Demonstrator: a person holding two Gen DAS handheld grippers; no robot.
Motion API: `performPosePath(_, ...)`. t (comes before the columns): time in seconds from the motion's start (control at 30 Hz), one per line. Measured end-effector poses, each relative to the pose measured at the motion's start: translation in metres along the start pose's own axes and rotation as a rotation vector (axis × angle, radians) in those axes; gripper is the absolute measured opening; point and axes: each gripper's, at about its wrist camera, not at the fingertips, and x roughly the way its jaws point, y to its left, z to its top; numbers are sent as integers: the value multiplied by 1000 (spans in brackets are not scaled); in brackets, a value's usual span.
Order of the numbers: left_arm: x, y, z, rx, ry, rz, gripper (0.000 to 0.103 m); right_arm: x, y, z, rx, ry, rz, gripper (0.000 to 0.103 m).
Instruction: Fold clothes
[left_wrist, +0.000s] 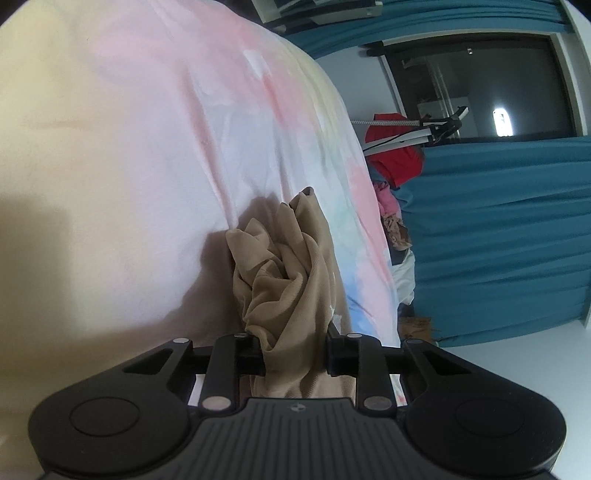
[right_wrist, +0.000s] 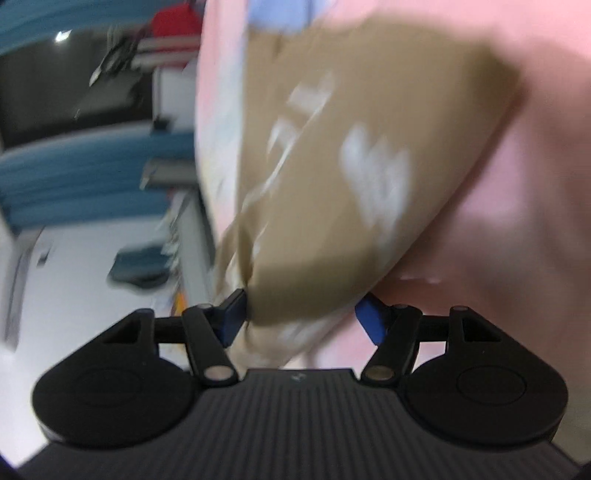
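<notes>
A tan garment (left_wrist: 284, 280) is being gripped by the left gripper (left_wrist: 295, 354); a bunched fold of the fabric is being pinched between its two black fingers, and the rest is lying crumpled against a pastel tie-dye bedsheet (left_wrist: 166, 147). In the right wrist view, which is blurred by motion, the same tan cloth with white print (right_wrist: 332, 177) is being held over the pink area of the sheet (right_wrist: 517, 258). The right gripper (right_wrist: 306, 317) is seen with its blue-padded fingers (right_wrist: 371, 321) set apart, fabric bulging between them; whether it is being clamped cannot be told. Teal curtains (left_wrist: 498, 240) and a red item (left_wrist: 395, 155) are being recorded beyond the bed.
</notes>
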Motion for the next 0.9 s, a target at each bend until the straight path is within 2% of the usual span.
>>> performPosePath(0.07, 1, 1, 1, -9, 2, -3, 27, -10, -5, 3, 26, -78, -23, 65)
performPosePath(0.13, 5, 1, 5, -10, 2, -4, 27, -17, -7, 8, 60, -120, -15, 61)
performPosePath(0.17, 6, 0, 6, -7, 4, -4, 27, -21, -8, 10, 76, -140, -11, 55)
performPosePath(0.2, 7, -1, 6, -3, 6, -4, 27, -21, -6, 10, 68, -143, -15, 47)
performPosePath(0.3, 8, -4, 8, 7, 14, -2, 27, -22, 4, 6, 5, -159, -33, 37)
performPosePath(0.47, 6, -23, 15, 5, 55, -18, 27, -38, 25, 4, -64, -198, 0, 30)
performPosePath(0.6, 9, -62, 12, 36, 98, -34, 27, -60, 53, 19, -80, -246, 48, 29)
performPosePath(0.7, 29, -107, 3, 88, 129, -63, 27, -83, 76, 42, -94, -305, 84, 29)
performPosePath(0.77, 48, -143, -5, 140, 147, -86, 27, -101, 90, 65, -103, -351, 108, 29)
performPosePath(0.9, 124, -205, -30, 207, 197, -134, 27, -135, 118, 125, -130, -458, 140, 29)
